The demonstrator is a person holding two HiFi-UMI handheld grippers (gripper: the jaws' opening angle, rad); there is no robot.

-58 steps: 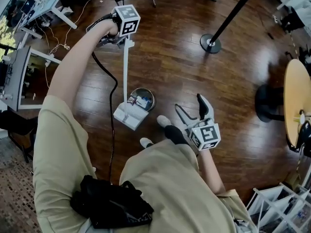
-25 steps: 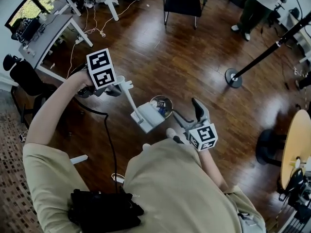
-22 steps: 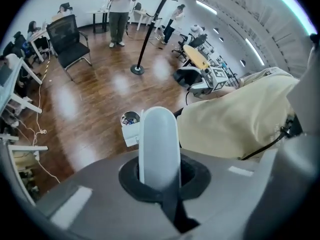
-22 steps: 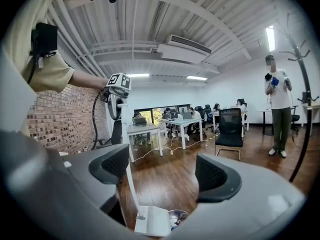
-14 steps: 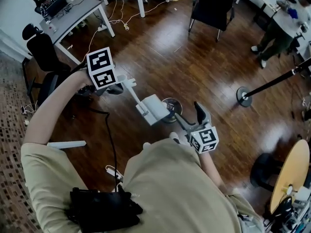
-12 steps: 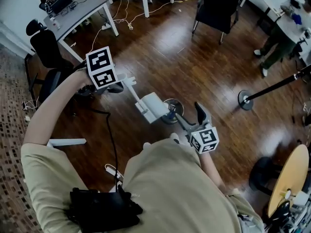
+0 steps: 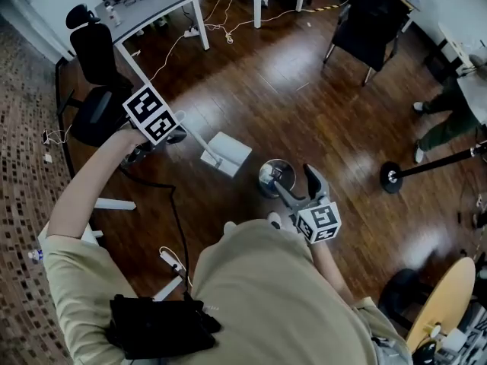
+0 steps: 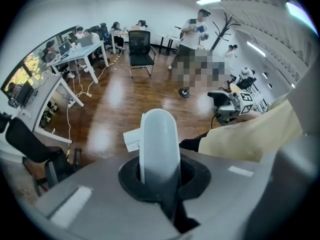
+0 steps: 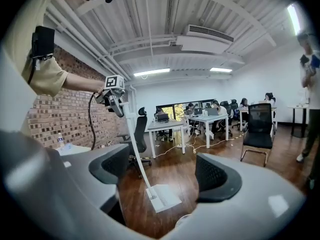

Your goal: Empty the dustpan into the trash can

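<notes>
My left gripper [image 7: 176,134] is shut on the top of the white dustpan's long handle [image 8: 158,145]. The dustpan's pan [image 7: 226,154] sits low over the wood floor, left of the small round metal trash can [image 7: 276,177] and apart from it. In the right gripper view the dustpan [image 9: 163,197] hangs by its handle from the left gripper [image 9: 114,99]. My right gripper [image 7: 303,186] stands open and empty just right of the can, pointing across the room. I cannot see inside the pan.
A black office chair [image 7: 93,105] and a white desk [image 7: 152,10] stand behind the left hand, with cables [image 7: 221,29] on the floor. Another chair [image 7: 371,33] is at the back right and a stanchion base [image 7: 390,177] at the right. A power strip [image 7: 169,261] lies near my feet.
The dustpan has swung left, from tipped over the trash can to beside it. The left hand moved left with it. The right gripper stays by the can.
</notes>
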